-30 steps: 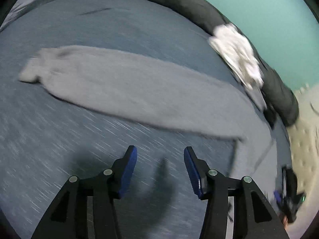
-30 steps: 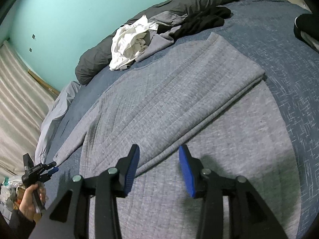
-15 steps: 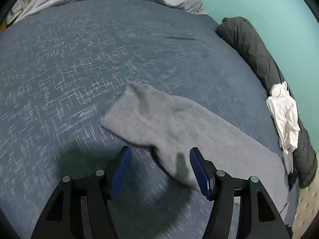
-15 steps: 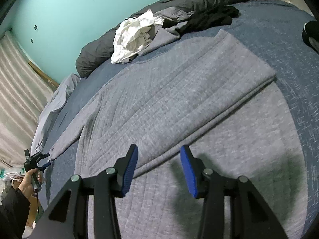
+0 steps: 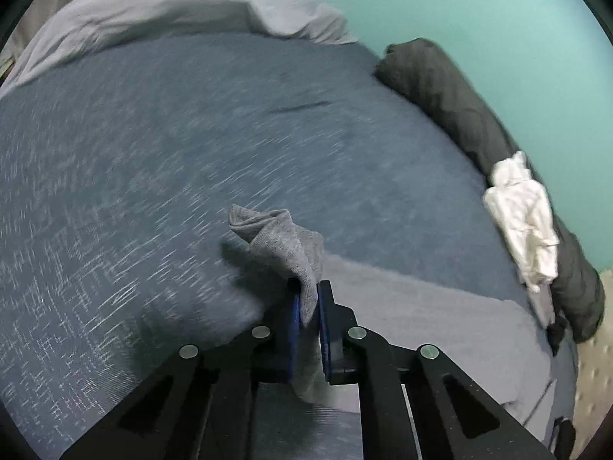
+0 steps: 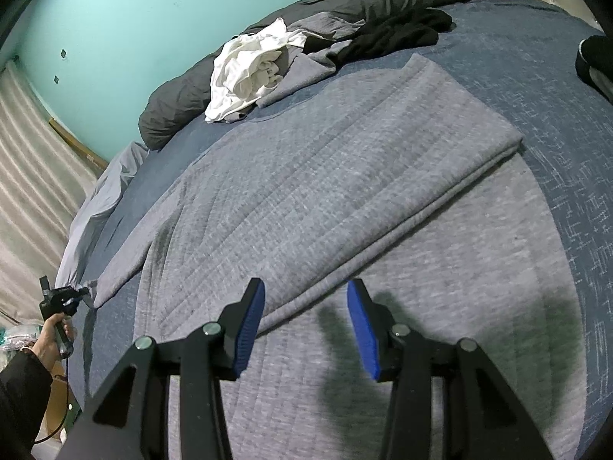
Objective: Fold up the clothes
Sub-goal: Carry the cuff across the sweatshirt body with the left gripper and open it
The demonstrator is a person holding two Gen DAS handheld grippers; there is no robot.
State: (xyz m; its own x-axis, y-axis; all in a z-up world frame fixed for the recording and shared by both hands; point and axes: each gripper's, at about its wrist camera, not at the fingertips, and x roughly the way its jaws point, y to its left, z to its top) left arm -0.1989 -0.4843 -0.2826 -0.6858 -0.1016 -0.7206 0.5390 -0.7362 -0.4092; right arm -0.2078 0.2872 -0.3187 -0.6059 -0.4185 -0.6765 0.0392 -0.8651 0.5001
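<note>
A grey sweater (image 6: 325,199) lies flat on the blue bedspread (image 6: 555,88), one sleeve (image 6: 402,142) folded across its body. My right gripper (image 6: 306,303) hovers open just over the folded sleeve's lower edge, with nothing between its fingers. At the far left of the right wrist view, a hand (image 6: 53,339) holds my left gripper (image 6: 82,293) at the tip of the other sleeve. In the left wrist view my left gripper (image 5: 308,293) has its jaws closing on that sleeve's cuff (image 5: 276,241), pinched between the blue pads and bunched up above them.
A crumpled white garment (image 6: 245,73) and a black one (image 6: 398,34) lie against a rolled dark grey duvet (image 5: 459,103) along the teal wall. A pale grey sheet (image 5: 172,7) is heaped at the bed's far end. A dark object (image 6: 597,61) sits at the right edge.
My left gripper travelled along the outstretched sleeve to its end, closed on the cuff and raised it off the bedspread. The right gripper stayed open in place.
</note>
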